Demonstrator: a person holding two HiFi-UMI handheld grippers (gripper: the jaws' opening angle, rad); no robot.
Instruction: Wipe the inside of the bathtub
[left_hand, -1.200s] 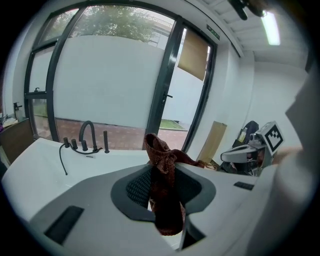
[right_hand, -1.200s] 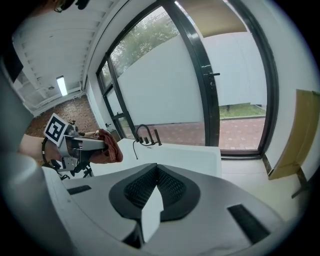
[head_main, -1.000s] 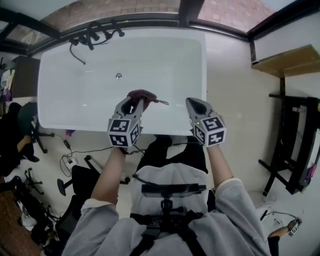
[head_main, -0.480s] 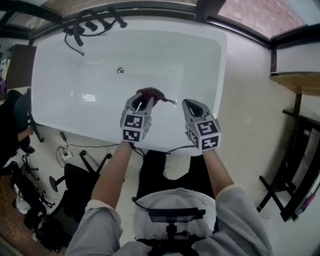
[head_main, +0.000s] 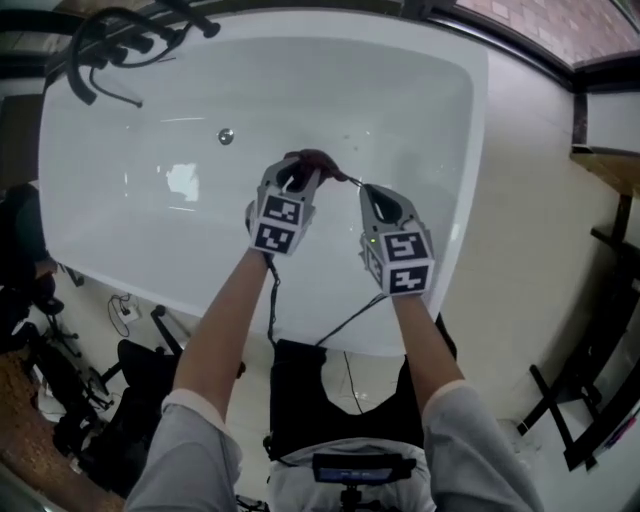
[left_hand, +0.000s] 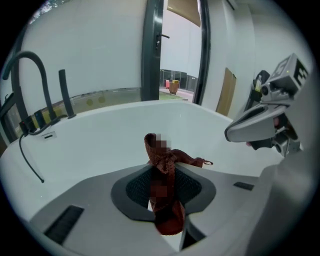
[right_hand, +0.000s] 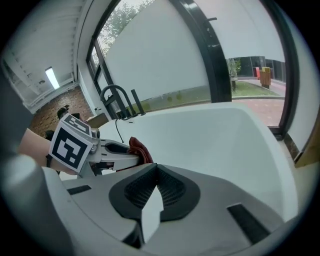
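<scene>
At frame centre, our left gripper (head_main: 299, 181) pinches the dark red cloth (left_hand: 169, 161) above the bathtub (head_main: 410, 105); our right gripper (head_main: 373, 197) is pressed together.

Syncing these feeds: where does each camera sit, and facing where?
Head view: on the head, down into the bathtub; forearms, left hand-held gripper, right hand-held gripper show.
Left gripper view: on the left one, along jaws shut on the cloth.
Right gripper view: on the right one, along shut, empty jaws, across the bathtub.
Shared: all three show the cloth.
</scene>
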